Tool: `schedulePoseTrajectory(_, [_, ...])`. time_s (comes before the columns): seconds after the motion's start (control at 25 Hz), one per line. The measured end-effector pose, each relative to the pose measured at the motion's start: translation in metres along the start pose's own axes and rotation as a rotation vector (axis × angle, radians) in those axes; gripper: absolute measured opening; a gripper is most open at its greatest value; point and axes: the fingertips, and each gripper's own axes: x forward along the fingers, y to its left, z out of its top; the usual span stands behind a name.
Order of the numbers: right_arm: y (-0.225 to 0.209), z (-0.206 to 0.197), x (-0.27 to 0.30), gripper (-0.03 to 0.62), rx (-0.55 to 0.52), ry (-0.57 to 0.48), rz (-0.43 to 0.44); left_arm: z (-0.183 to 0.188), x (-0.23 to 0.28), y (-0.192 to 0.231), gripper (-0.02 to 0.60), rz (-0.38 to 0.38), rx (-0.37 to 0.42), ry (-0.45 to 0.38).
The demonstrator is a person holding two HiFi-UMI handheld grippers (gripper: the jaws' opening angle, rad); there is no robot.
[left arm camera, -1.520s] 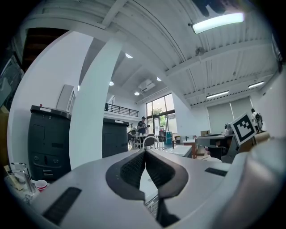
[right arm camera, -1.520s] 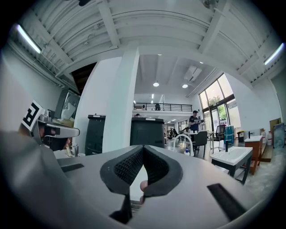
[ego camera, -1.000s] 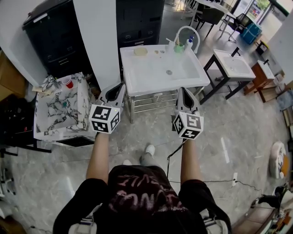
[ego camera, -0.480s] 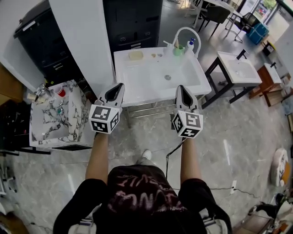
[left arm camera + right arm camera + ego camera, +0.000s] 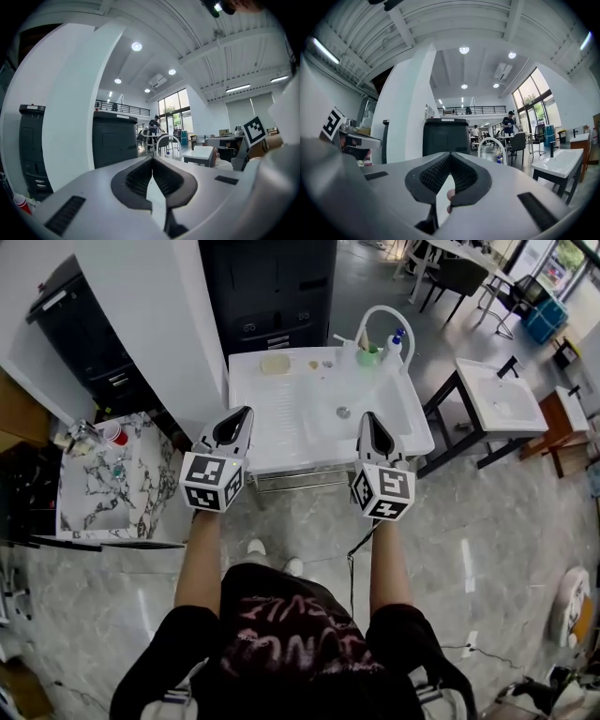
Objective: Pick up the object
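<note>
The task names no particular object. The likeliest candidate is the pale yellow block [image 5: 275, 363], perhaps a sponge or soap, though it is too small to be sure. It lies flat at the back left of the white surface [image 5: 281, 423], apart from the few small bits beside it and free on every side, so it would be easy to reach from above.

The left tool [image 5: 249, 410] and the right tool [image 5: 366, 414] are held level at the near edge of that surface, side by side and well short of the block. Each one's own view shows its jaws pressed tip to tip with nothing between them. This reads as an approach posture, with the grasp not yet begun; whichever tool goes for the block would have to open first.

At the back right an arched faucet [image 5: 382, 320] stands over a green cup [image 5: 369, 354] and a blue-capped bottle [image 5: 397, 341], clear of a straight path to the block. A white pillar [image 5: 155, 334] and a dark cabinet [image 5: 272, 287] rise behind the surface and would limit overreach. To the left a marbled surface [image 5: 84, 502] carries a red cup [image 5: 114, 435]. A cable [image 5: 351, 563] trails on the floor beside the person's feet, a trip risk when stepping closer.
</note>
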Motion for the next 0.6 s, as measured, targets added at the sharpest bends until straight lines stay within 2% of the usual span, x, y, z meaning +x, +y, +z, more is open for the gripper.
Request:
schedulePoseTrajectory(0.28, [-0.009,-0.011,0.032,0.014,-0.01,0.022,0.021,-0.004,0.029,0.009,0.017,0.013,-0.006,0.009])
schedulePoseTrajectory(0.6, [-0.016,-0.016,0.082,0.014,-0.016,0.03,0.033,-0.01,0.07,0.038,0.017,0.034,-0.028,0.002])
